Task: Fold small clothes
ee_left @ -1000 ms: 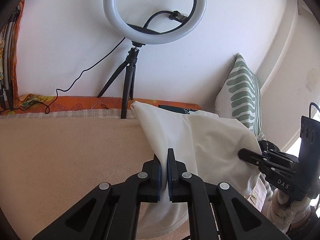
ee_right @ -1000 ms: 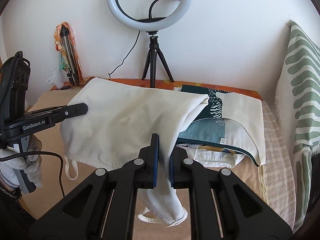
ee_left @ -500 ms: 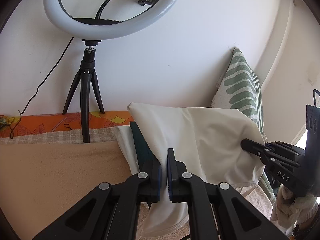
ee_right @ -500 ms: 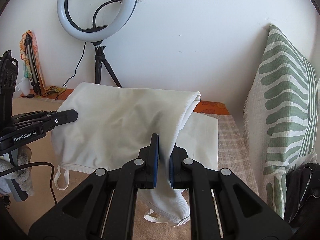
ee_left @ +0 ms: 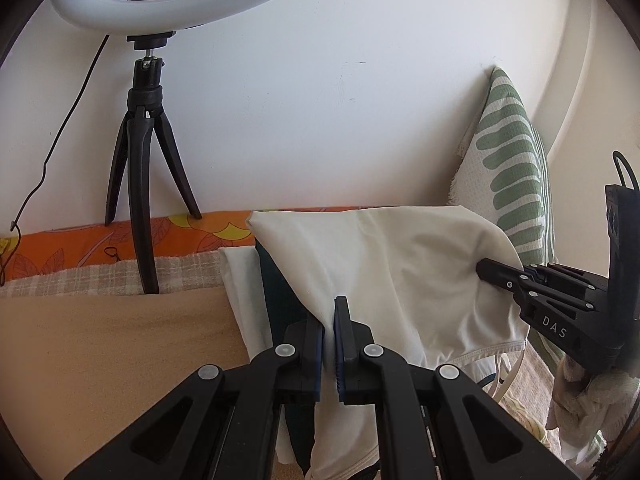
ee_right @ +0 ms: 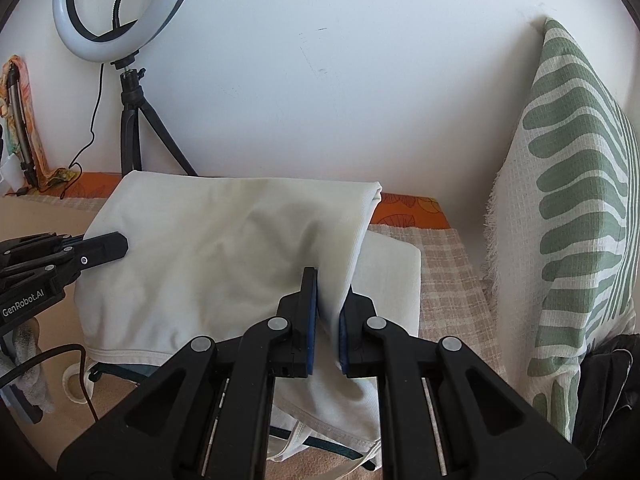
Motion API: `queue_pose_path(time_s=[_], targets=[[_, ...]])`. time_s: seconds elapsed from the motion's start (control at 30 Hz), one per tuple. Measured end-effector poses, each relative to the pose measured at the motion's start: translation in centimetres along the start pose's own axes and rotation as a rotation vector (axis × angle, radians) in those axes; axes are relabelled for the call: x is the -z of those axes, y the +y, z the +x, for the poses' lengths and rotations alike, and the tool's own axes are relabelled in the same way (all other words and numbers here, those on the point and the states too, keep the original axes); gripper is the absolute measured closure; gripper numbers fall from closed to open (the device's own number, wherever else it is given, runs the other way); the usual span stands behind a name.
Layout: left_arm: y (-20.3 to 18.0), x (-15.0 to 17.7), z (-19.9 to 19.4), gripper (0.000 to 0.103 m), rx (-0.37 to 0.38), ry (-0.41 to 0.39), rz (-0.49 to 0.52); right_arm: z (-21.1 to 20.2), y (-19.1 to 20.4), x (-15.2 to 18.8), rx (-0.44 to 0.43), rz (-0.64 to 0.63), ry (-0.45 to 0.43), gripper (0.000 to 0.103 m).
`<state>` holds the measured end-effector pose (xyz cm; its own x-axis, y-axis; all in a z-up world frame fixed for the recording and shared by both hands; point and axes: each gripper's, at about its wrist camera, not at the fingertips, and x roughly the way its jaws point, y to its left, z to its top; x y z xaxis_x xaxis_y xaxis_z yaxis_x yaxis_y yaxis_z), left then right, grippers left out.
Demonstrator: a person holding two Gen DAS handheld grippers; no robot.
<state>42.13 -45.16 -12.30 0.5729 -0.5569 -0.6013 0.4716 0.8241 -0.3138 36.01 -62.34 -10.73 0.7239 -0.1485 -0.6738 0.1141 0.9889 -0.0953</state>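
From where I sat, the ring light on its black tripod was my landmark, standing against the white wall at the back of the bed. Left of it in the right wrist view, a bundle of patterned cloth leaned on the wall. Below and to the right of the tripod hung the cream garment, stretched between both tools. My left gripper had its fingers pressed together on a pinch of the garment's near edge, the cloth passing straight down between the blue pads. The same tool showed at the left edge of the right wrist view, biting the garment's left corner, with a gloved hand beneath it. Further right of the tripod, my right gripper was clamped on the garment's right edge, a thicker fold of fabric caught between its pads. Under the lifted garment, right of the tripod's feet, lay a stack of folded clothes, a dark teal piece beside a white one. The stack rested on a checked blanket over an orange patterned sheet. Farthest right from the light, a green-striped pillow stood upright against the wall.
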Motion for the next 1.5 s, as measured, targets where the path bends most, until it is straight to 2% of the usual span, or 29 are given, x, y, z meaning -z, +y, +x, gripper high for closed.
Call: queue_pose_path(time_s=[0.13, 0.23, 0.33, 0.37, 0.43, 0.67, 1.13, 1.3, 1.37, 1.43, 1.5], targets=[[-0.3, 0.1, 0.1, 0.1, -0.011, 0.004, 0.018, 1.5, -0.7, 0.4, 0.003, 0.02, 0.025, 0.093], [-0.6, 0.0, 0.0, 0.099, -0.026, 0.005, 0.031, 2.2, -1.2, 0.3, 0.054, 0.039, 0.035, 0.093], [-0.8, 0.0, -0.6, 0.077, -0.033, -0.006, 0.041, 2.4, -2.1, 0.1, 0.075, 0.074, 0.057, 0.093], [-0.9, 0.0, -0.7, 0.075, -0.033, -0.005, 0.044, 2.1, -2.3, 0.1, 0.078, 0.081, 0.053, 0.092], [-1.0, 0.0, -1.1, 0.075, -0.036, -0.002, 0.047, 1.6, -2.7, 0.1, 0.079, 0.091, 0.046, 0.082], [-1.8, 0.2, -3.2, 0.069, -0.031, -0.013, 0.056, -0.4, -2.9, 0.0, 0.079, 0.107, 0.027, 0.08], [-3.8, 0.4, -10.5, 0.061, -0.035, -0.086, 0.12, -6.9, -1.0, -0.9, 0.061, 0.13, -0.041, 0.08], [-4.1, 1.4, -12.9, 0.044, -0.034, -0.104, 0.138, -9.4, 0.0, -0.4, 0.044, 0.149, -0.068, 0.08], [-4.0, 2.1, -13.8, 0.041, -0.036, -0.106, 0.142, -10.3, 0.5, -0.1, 0.039, 0.165, -0.079, 0.076], [-3.7, 2.8, -14.7, 0.037, -0.034, -0.099, 0.142, -11.4, 1.1, 0.6, 0.023, 0.186, -0.097, 0.064], [-3.5, 3.6, -15.6, 0.034, -0.029, -0.091, 0.139, -12.4, 2.2, 1.4, 0.028, 0.18, -0.105, 0.064]])
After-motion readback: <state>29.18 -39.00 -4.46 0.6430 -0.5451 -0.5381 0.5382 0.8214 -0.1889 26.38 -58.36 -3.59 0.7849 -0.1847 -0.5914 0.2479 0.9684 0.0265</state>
